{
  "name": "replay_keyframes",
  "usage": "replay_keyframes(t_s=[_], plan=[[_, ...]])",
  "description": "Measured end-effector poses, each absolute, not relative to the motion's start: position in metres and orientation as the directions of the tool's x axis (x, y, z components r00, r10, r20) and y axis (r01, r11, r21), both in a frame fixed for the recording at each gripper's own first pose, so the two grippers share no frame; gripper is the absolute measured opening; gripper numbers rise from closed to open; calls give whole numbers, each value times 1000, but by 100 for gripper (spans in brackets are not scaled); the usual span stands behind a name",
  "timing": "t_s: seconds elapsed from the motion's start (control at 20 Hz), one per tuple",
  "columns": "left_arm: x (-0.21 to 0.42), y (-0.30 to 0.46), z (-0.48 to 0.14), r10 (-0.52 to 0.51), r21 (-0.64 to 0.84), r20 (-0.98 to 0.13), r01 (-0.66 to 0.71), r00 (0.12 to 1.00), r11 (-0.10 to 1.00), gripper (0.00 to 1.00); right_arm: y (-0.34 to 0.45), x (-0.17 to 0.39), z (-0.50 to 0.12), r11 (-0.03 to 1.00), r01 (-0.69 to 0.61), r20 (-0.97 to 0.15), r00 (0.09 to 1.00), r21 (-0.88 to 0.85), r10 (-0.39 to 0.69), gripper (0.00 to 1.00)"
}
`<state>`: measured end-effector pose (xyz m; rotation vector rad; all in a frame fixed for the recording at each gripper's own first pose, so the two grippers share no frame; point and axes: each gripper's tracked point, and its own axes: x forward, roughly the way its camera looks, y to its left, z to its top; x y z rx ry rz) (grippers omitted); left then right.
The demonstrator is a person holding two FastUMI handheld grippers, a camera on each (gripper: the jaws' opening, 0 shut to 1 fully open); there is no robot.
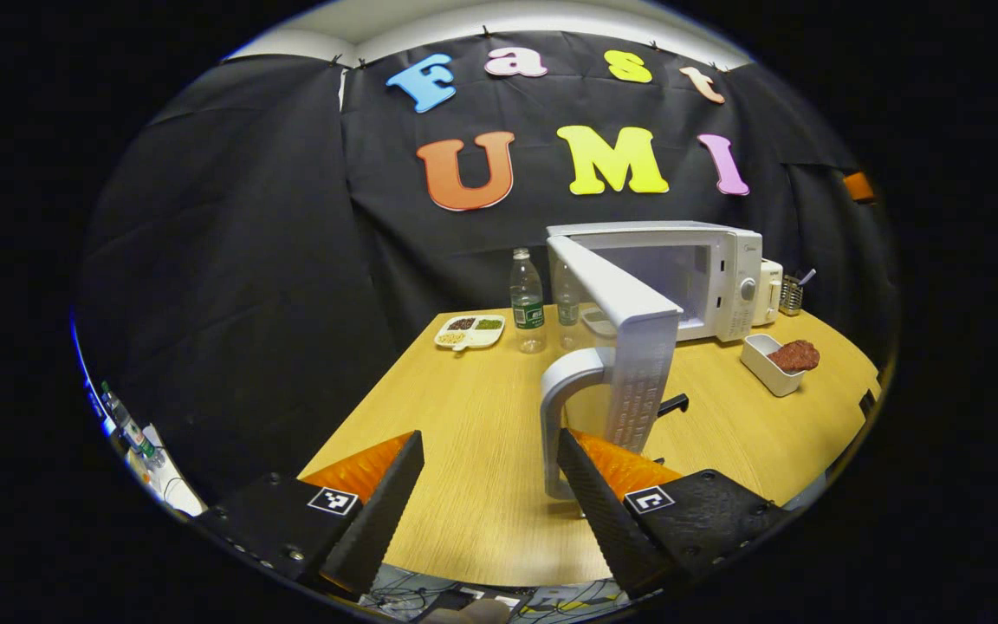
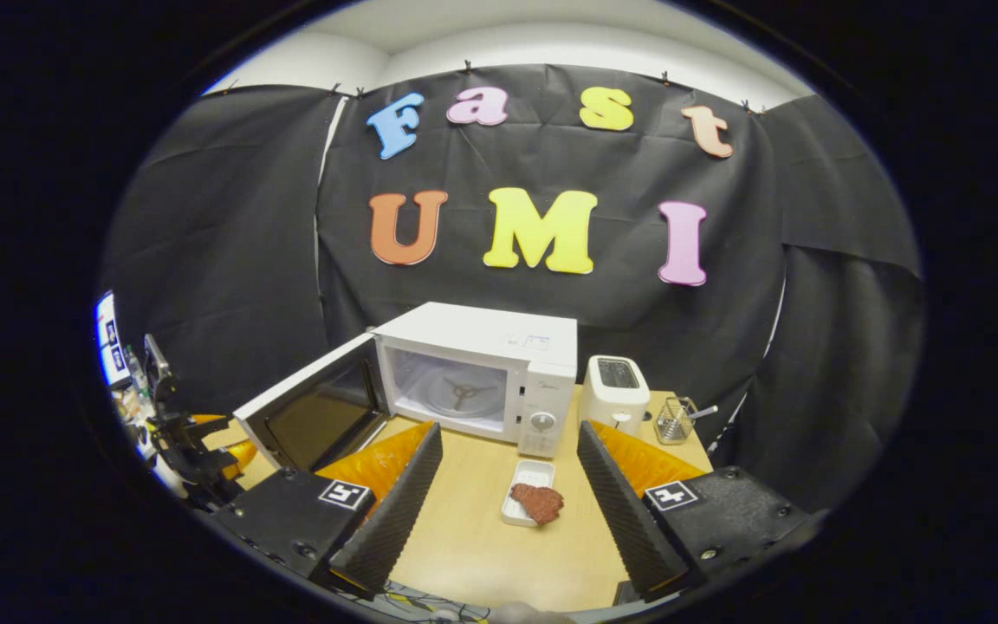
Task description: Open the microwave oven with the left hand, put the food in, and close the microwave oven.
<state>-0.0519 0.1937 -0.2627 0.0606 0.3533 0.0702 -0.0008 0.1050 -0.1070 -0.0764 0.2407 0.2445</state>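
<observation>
1. Microwave oven (image 2: 482, 381) on worktop (image 2: 482, 537), door (image 1: 629, 347) swung open; handle (image 1: 555, 416) just beside left hand-held gripper (image 1: 490, 485), 1 o'clock, jaws spread.
2. Food (image 2: 538, 503) in tray (image 2: 529, 475) at 12 o'clock between open right hand-held gripper (image 2: 508, 494) fingers, farther off.
3. Door's lower edge hidden.

Wooden table (image 2: 482, 537) carries: white microwave (image 2: 499, 364), door open; toaster (image 2: 613, 392) beside it; wire basket (image 2: 677, 420); white tray of food (image 2: 534, 501); two water bottles (image 1: 528, 302); divided snack plate (image 1: 469, 332).
</observation>
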Motion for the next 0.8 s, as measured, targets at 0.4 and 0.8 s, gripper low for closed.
replay_keyframes(t_s=[0.4, 0.8], plan=[[-91, 193, -209, 135, 41, -306, -128, 942, 991, 96, 70, 38, -241, 969, -245, -420, 877, 27, 233, 100], [-78, 100, -104, 53, -6, -194, -55, 980, 998, 96, 52, 97, -364, 942, -229, -564, 756, 244, 331, 94]])
